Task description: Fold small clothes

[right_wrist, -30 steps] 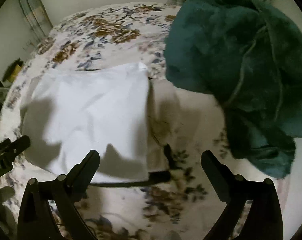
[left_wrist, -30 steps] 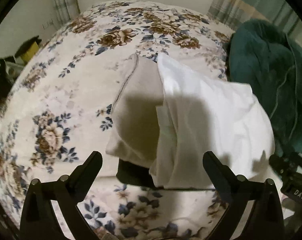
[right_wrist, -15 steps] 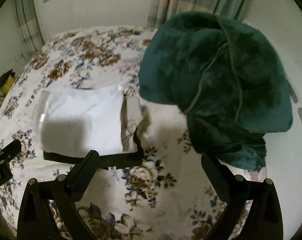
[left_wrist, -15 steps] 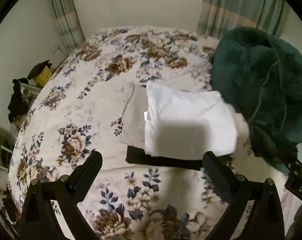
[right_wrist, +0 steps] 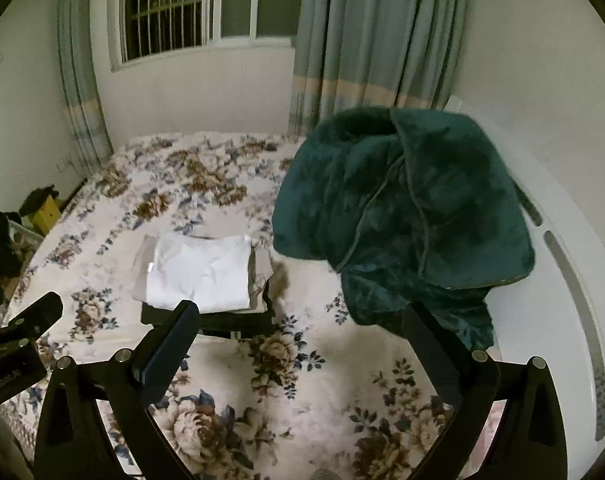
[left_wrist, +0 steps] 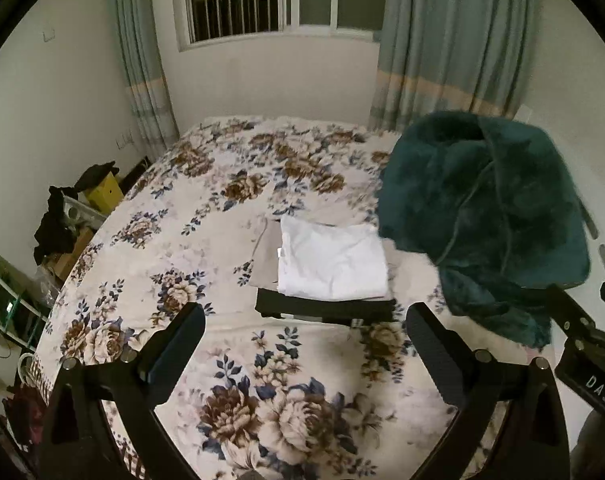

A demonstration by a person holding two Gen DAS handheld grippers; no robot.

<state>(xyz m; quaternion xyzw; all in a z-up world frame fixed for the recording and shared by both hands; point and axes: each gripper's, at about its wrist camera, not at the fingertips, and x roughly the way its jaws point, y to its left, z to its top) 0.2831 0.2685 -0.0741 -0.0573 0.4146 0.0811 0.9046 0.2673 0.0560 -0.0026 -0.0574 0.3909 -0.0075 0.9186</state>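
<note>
- Both tongs have pulled back from the folded white garment (left_wrist: pixel 334 266), which rests atop beige and black pieces on the bed (left_wrist: pixel 262 360).
- Left tongs (left_wrist: pixel 304 344) and right tongs (right_wrist: pixel 300 342) hang spread, empty.

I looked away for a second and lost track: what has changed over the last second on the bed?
Both grippers, left and right, pulled back and up from the clothes, jaws open and empty throughout. The white garment, loosely draped a second ago, now lies flat and folded atop the beige piece and black piece. The green blanket and floral bedspread stayed put.
</note>
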